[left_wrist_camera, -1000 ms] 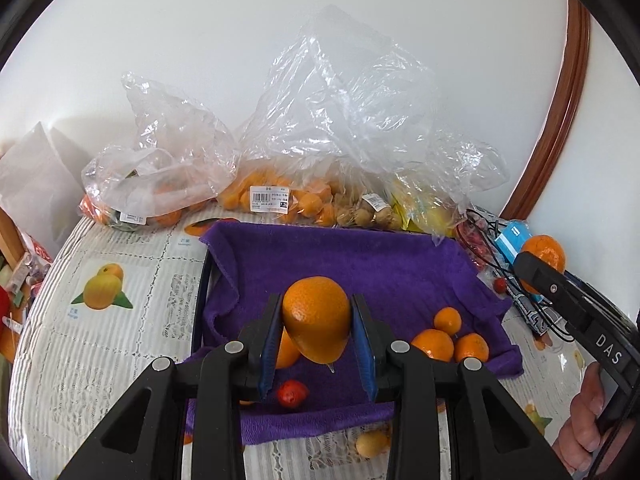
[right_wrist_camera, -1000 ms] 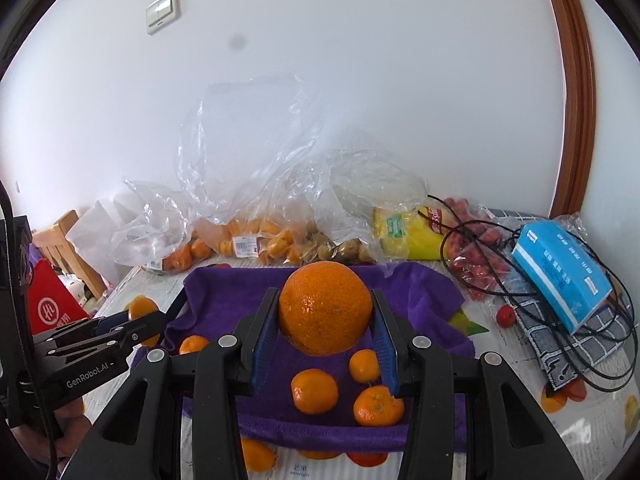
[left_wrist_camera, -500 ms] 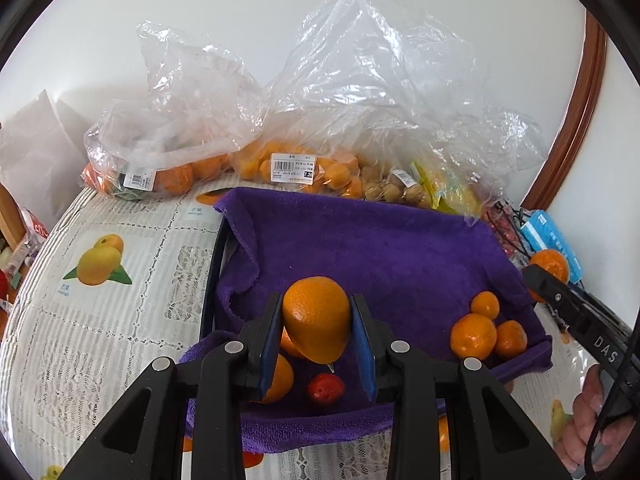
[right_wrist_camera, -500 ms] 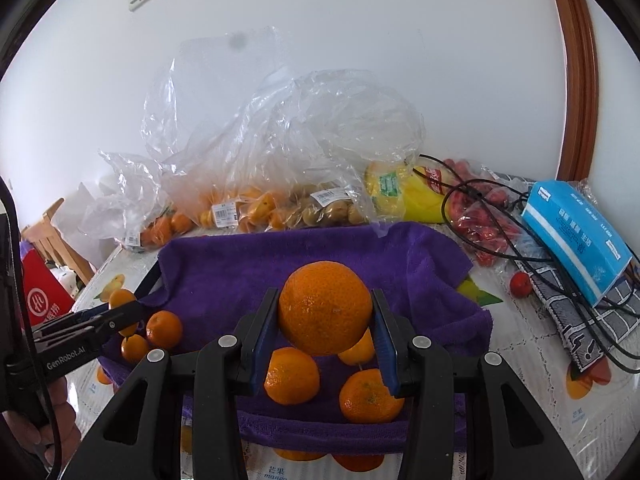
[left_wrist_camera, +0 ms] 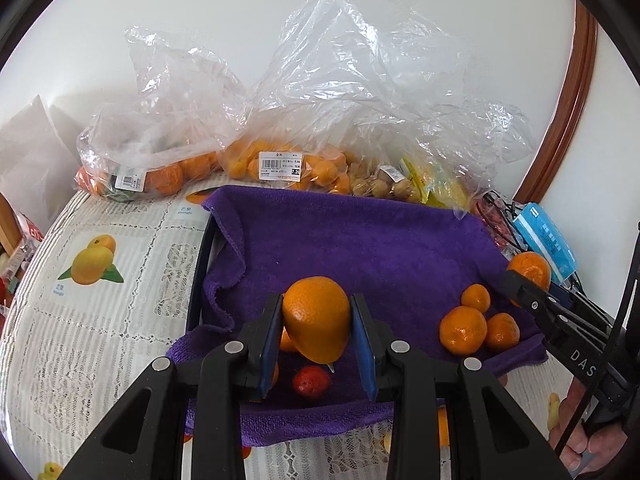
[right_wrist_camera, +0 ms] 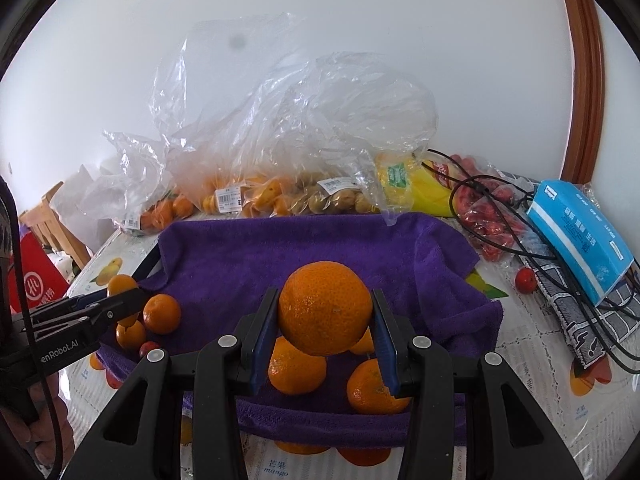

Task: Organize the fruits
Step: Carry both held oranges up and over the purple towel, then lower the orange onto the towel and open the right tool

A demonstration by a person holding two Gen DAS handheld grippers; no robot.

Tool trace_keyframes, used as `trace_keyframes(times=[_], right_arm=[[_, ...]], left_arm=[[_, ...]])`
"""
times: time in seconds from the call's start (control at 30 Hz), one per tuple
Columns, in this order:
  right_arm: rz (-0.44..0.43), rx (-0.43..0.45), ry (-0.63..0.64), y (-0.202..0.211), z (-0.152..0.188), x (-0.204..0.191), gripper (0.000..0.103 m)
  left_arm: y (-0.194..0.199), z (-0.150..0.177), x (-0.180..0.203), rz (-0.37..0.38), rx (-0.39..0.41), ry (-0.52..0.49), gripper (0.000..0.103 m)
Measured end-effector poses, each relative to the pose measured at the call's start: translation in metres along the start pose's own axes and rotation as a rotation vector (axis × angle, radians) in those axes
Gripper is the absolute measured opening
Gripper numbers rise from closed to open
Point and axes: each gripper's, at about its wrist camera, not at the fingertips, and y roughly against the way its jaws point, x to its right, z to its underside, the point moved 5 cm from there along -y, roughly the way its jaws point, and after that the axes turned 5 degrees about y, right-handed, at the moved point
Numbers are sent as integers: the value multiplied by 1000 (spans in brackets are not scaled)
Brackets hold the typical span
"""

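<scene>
- An orange (left_wrist_camera: 317, 318) is clamped between the blue pads of the left gripper (left_wrist_camera: 316, 332), above the near left part of the purple towel (left_wrist_camera: 360, 248).
- A bigger orange (right_wrist_camera: 325, 307) is gripped by the right gripper (right_wrist_camera: 325, 332), above the towel's near right part.
- Three oranges (left_wrist_camera: 463, 330) are seen lying together on the towel at the right, just beside the right gripper's tip.
- A small red fruit (left_wrist_camera: 311, 382) and another orange, partly hidden, are seen below the left gripper.
- Bags of fruit (left_wrist_camera: 280, 164) are piled against the wall behind the towel.
- A blue box (right_wrist_camera: 580, 232) is set on cables at the far right.
</scene>
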Motion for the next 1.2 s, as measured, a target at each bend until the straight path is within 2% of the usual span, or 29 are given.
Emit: trace_keyframes(times=[0.53,1.2], right_arm=[[-5,-70,30,-20,13,-12,44],[44,-66,46,-24,14,-10,45]], left_arm=[[-2,-1,-5,-1,-12,30,31],[-3,-1,-6,5,-7,33,31]])
